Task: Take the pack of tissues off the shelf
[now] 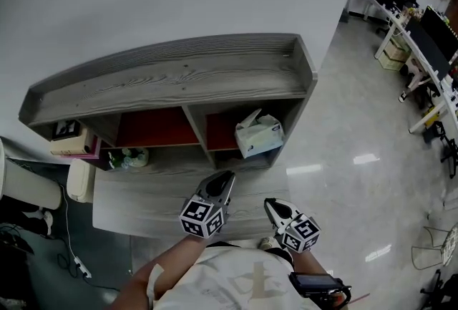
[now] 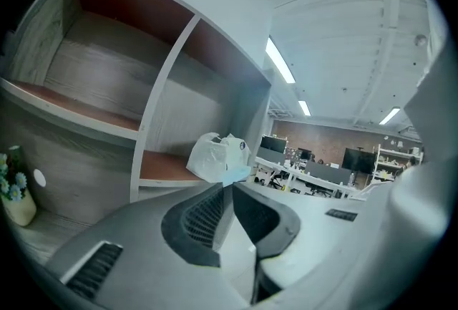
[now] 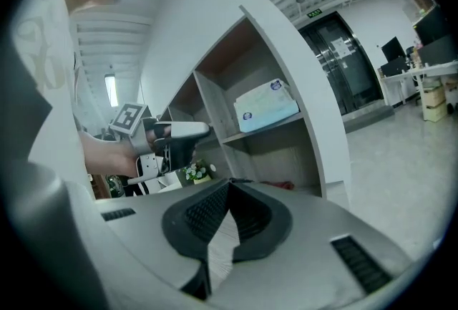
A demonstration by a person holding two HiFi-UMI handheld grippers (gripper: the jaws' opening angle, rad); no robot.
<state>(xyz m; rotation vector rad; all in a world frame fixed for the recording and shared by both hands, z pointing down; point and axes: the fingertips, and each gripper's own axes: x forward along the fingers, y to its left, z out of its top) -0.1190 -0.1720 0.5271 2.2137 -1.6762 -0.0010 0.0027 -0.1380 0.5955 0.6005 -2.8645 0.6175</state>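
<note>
The pack of tissues (image 1: 258,134) is white and pale blue and sits in the right-hand compartment of the grey wooden shelf unit (image 1: 179,72). It appears ahead in the left gripper view (image 2: 217,157) and up to the right in the right gripper view (image 3: 266,106). My left gripper (image 1: 225,175) hovers over the lower ledge, short of the pack and pointing at it. Its jaws (image 2: 227,188) stand a narrow slit apart with nothing between them. My right gripper (image 1: 270,204) is lower and to the right, its tips (image 3: 229,185) meeting and empty. It sees the left gripper (image 3: 204,130) beside it.
A small flower pot (image 1: 131,157) stands on the ledge left of the divider (image 1: 197,133). A pink box (image 1: 75,140) with a marker cube lies at the far left. Office desks with monitors (image 1: 422,36) line the right, across glossy floor (image 1: 358,158).
</note>
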